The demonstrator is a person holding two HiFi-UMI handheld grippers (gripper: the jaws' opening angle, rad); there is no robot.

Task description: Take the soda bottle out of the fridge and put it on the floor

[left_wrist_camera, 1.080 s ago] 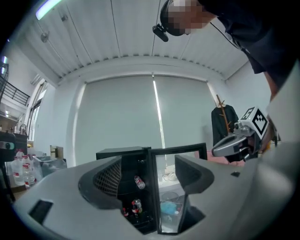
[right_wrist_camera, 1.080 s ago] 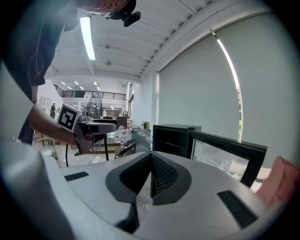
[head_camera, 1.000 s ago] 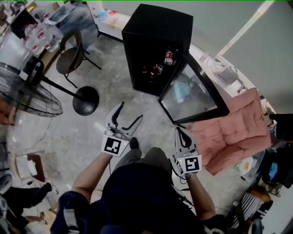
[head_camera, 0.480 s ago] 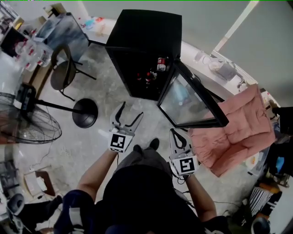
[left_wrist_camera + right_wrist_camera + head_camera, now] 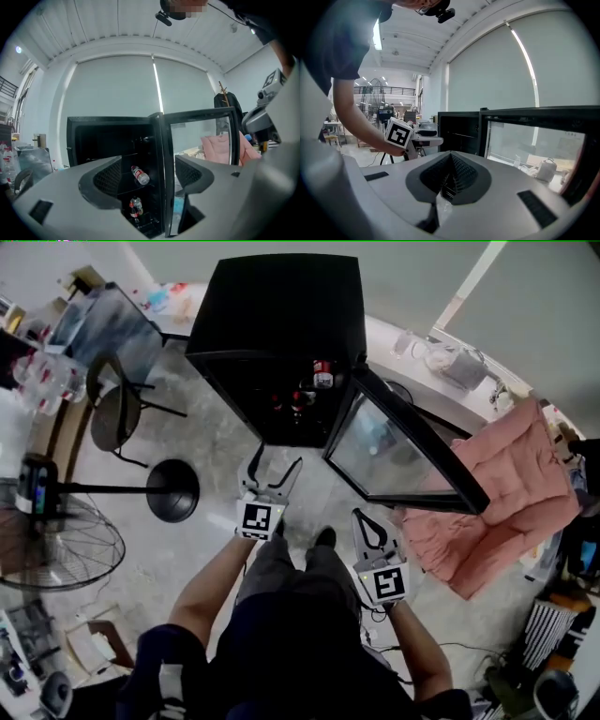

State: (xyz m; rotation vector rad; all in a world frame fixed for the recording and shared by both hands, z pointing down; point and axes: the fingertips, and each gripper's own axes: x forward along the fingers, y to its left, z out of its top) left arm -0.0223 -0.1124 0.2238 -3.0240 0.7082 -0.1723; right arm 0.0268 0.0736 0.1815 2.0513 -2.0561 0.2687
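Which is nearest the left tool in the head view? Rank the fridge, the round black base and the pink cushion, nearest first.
1. Fridge, straight ahead of the left tool.
2. Round black base, on the floor to the tool's left.
3. Pink cushion, far off to the right.

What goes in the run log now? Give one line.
stage: pre-grasp | fridge: door open, bottles inside | left gripper: open, empty, facing fridge | right gripper: shut, empty
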